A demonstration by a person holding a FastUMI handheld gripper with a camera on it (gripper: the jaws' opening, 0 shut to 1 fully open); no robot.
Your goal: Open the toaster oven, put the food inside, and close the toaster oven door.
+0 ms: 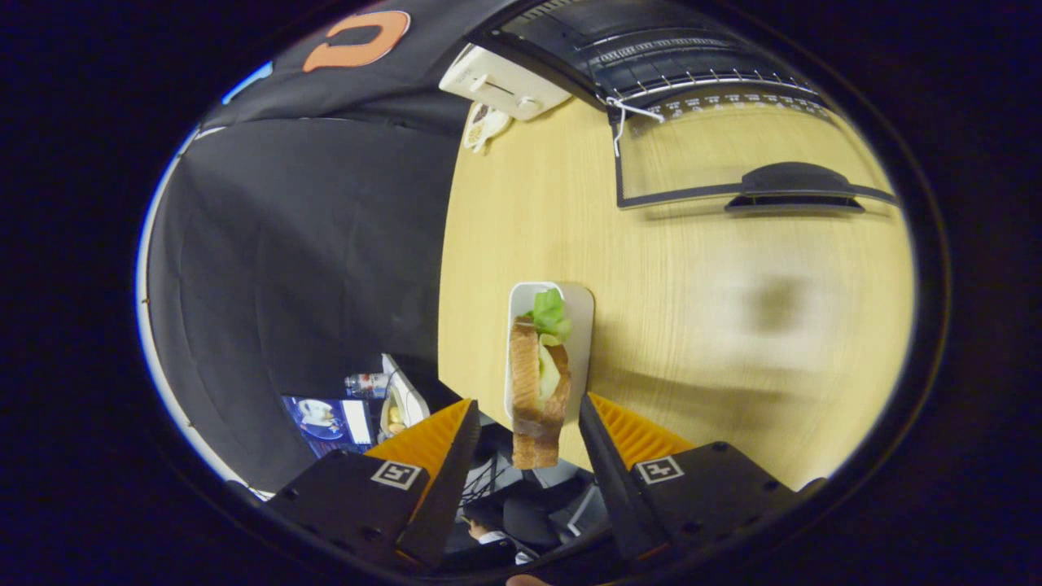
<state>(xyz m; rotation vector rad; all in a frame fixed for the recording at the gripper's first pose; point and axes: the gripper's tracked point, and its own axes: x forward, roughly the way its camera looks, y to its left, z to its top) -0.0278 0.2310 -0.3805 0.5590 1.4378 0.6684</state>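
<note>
Gripper (527, 427) fingers apart, clamped on nothing. Between and just ahead of them: toasted sandwich with green lettuce (538, 378), lying on a small white oblong tray (580, 325) near the edge of the pale wooden tabletop (692, 325). Far right: black toaster oven (643, 49), glass door (733, 155) dropped open, wire rack visible. Far left of oven: white pop-up toaster (501, 81).

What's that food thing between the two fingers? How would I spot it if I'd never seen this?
Start at the pale wooden table, where the toaster oven's glass door lies open. Nearer, a small white tray sits at the table's edge, and the sandwich lies on it, between the open fingers. Its toasted bread and green lettuce set it apart.
</note>
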